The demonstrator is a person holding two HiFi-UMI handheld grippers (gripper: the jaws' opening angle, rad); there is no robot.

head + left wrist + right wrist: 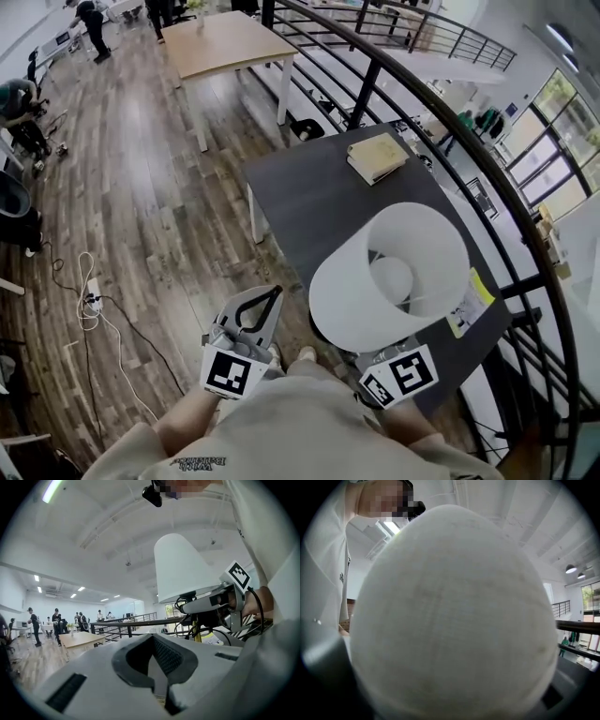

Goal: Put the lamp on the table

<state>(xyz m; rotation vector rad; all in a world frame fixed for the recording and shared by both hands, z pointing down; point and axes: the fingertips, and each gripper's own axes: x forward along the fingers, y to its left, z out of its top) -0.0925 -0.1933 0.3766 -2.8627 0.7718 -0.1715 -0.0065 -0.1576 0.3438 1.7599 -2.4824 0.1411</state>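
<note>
Right gripper [187, 603] grips the white fabric-shaded lamp [389, 277] under its shade, holding it over the near end of the dark rectangular table [300, 197]. Left gripper [270, 298]: jaws together, nothing in them. Risk: top-heavy shade sways and the lamp tips off the edge (railing's close). Count: 1 lamp, 1 tan book [377, 157], 2 grippers.

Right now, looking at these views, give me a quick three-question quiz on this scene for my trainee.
1. True or false: the left gripper has its jaws closed on the lamp.
2. What lies on the dark table beyond the lamp? A. a book B. a mug C. a laptop
3. Fill in: the lamp's shade is ___ in colour.
Key: 1 false, its jaws are together with nothing between them. 2 A, the book. 3 white.
</note>
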